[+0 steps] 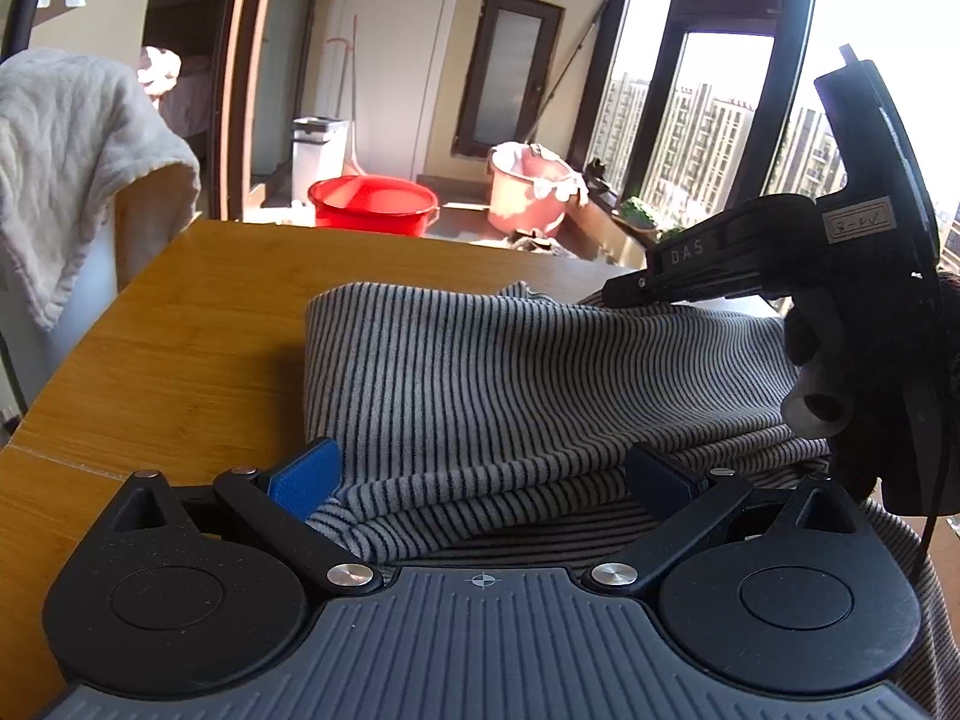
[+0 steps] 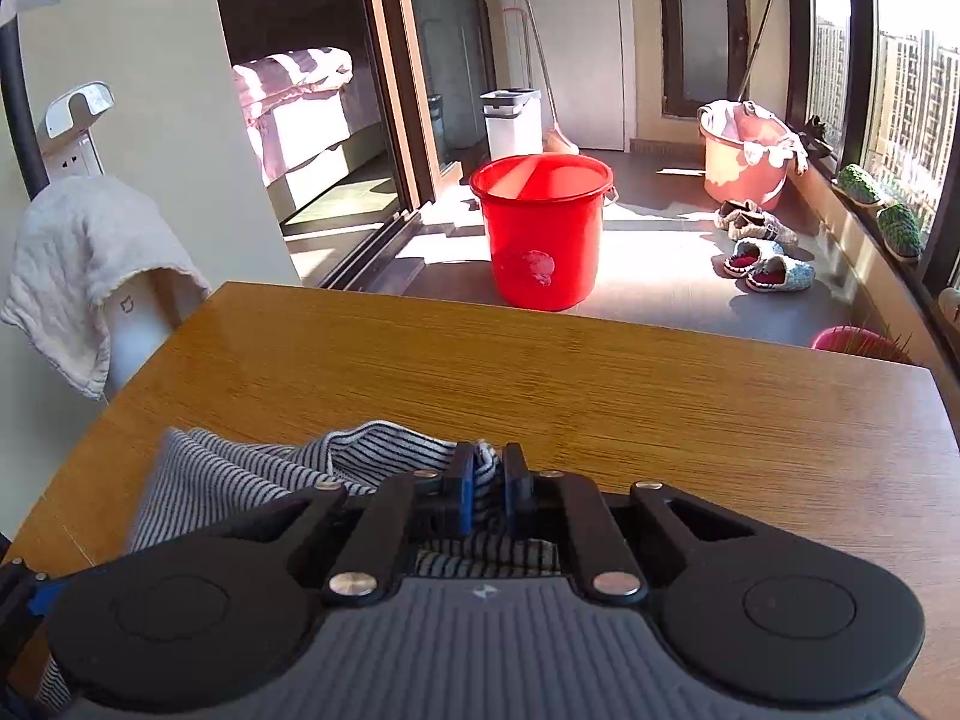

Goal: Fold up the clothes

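A: Start close in. What is the right gripper [image 2: 485, 480] doing?

B: Its two blue pads are pinched together on a bunched edge of the striped garment [image 2: 240, 480]. A fold of the striped cloth shows squeezed between them, and more of it lies under the gripper's body.

A: And the left gripper [image 1: 480, 480]?

B: Its jaws stand wide apart. The blue pad on one side and the dark one on the other sit over the near edge of the same garment [image 1: 510, 384], with cloth lying between them, but neither pad presses on it.

A: Where is the garment itself?

B: On the wooden table [image 2: 600, 372], heaped in loose folds toward the near side. From the left wrist view it spreads across the middle of the tabletop [image 1: 180, 330], and the right gripper [image 1: 624, 291] reaches in from the right, its tip at the cloth's far edge.

A: Beyond the table?

B: A pale towel [image 2: 84, 264] hangs over something white at the left. On the sunlit floor stands a red bucket [image 2: 543, 228], then a pink tub [image 2: 744, 150] with cloths over its rim, and slippers [image 2: 768, 270] near the window. A white bin [image 2: 513, 120] stands by the far wall.
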Tool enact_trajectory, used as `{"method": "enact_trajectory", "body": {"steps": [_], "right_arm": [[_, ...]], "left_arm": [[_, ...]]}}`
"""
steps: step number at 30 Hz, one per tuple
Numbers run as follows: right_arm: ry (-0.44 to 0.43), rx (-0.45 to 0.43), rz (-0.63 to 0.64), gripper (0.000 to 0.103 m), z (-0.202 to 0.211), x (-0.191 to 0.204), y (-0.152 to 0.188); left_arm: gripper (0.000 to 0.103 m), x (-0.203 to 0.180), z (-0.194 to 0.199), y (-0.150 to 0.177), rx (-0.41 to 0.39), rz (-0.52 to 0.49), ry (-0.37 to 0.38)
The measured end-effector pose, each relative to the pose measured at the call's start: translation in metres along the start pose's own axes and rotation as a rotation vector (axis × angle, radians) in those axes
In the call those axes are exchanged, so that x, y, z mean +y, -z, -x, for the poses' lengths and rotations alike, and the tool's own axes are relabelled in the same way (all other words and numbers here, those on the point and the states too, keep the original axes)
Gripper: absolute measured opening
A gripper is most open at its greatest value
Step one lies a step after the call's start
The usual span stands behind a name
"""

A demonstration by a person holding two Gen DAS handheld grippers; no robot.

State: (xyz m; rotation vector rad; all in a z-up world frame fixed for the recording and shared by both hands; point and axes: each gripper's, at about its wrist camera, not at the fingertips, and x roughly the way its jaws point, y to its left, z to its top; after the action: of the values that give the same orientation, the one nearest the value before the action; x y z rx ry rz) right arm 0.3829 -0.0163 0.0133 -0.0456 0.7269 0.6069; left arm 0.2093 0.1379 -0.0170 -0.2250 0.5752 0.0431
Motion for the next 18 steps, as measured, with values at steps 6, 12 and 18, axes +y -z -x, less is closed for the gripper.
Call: {"method": "enact_trajectory", "body": {"steps": [6,12,18], "right_arm": [[-0.169,-0.051,-0.047,0.006,0.096,0.004,0.034],[-0.200,0.021,-0.193,0.005,0.093,-0.019,0.106],[-0.204,-0.022,-0.173,0.005,0.098,-0.013,0.120]], "left_arm": [[0.103,0.028,0.034,0.005,-0.213,0.156,0.066],[0.103,0.057,0.040,-0.013,-0.211,0.349,0.149],[0.103,0.061,0.021,-0.046,-0.078,0.376,0.193]]}}
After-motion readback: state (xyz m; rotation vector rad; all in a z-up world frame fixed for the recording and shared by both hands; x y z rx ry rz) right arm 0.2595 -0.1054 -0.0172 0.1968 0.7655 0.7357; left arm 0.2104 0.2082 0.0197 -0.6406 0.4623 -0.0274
